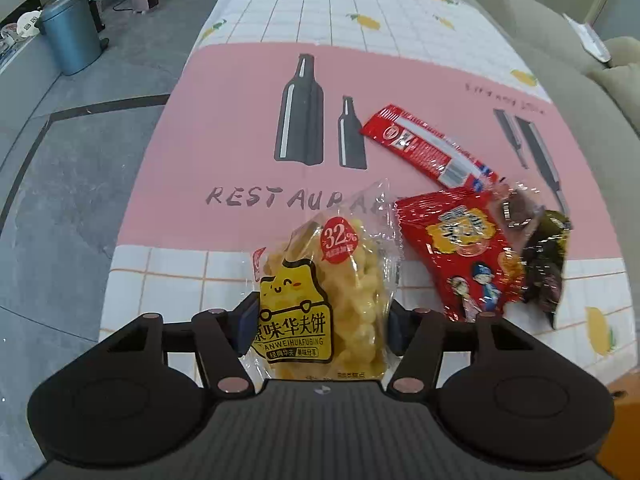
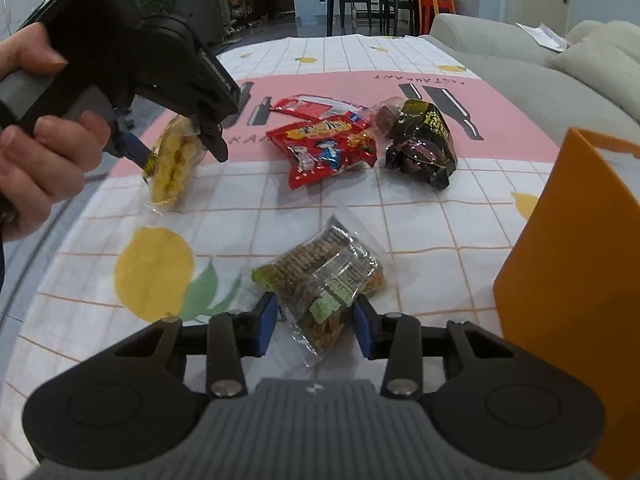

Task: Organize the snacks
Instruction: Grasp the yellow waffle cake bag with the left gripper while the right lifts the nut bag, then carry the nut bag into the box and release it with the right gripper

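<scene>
Left hand-held gripper (image 1: 320, 320) is clenched on the clear packet of yellow waffle biscuits (image 1: 324, 300), its blue pads pressing both sides, the packet lifted at the near left of the checked, lemon-printed cloth on the worktop (image 1: 160, 280). Seen from the right wrist, the same packet hangs from that tool above the cloth, with a person's hand (image 2: 36, 128) round the handle. Right hand-held gripper (image 2: 316, 320) straddles a clear packet of brown seeded crisps (image 2: 324, 280) lying on the cloth near the front; its blue pads sit against the wrapper's edges, but I cannot tell whether they truly bite.

Judging by this, the step in hand is picking snacks up, and the likely next move is to carry each to the orange box (image 2: 568, 280) at the near right, clearing its tall wall.

Farther off lie a red cartoon-printed bag (image 2: 328, 148), a long red wrapper (image 1: 428, 144) and a black foil packet (image 2: 424, 148), crowded together; they will need separating later.
</scene>
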A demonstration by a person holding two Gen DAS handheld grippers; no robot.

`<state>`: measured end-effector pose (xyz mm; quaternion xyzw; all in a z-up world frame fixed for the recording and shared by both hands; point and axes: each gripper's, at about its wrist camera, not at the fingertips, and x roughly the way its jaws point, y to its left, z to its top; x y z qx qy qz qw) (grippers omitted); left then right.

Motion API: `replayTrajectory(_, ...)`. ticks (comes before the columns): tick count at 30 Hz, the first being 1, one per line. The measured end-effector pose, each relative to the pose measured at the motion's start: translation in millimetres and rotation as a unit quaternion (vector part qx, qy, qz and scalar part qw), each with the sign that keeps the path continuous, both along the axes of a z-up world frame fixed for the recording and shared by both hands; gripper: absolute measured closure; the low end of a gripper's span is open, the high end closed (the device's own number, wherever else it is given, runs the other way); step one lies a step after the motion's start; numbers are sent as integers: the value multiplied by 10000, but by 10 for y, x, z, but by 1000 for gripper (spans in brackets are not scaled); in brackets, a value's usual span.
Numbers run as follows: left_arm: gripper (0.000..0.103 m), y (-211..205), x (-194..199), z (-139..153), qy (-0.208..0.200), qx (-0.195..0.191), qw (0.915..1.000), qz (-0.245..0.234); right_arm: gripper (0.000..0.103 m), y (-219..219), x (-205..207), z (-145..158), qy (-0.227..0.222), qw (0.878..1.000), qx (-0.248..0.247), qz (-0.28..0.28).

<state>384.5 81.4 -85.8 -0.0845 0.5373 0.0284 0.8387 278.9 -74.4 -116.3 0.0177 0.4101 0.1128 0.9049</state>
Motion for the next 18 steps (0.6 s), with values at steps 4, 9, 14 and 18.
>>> replayTrajectory(4,42,-2,-110,157,-7,-129,9999,-96,70,31,-72,143,-28,10000,-29,-12)
replayTrajectory(9,42,-50,-302,412,-226,-255,9992,-220,71,-18,-223,336,-100,9997,213,-18)
replayTrajectory(14,43,-126,-547,739,-431,-445,9973,-392,72,-54,-404,621,-385,9992,127,-47)
replayTrajectory(18,52,-247,-724,1022,-685,-561,9946,-549,72,-209,-541,900,-582,9978,253,-205)
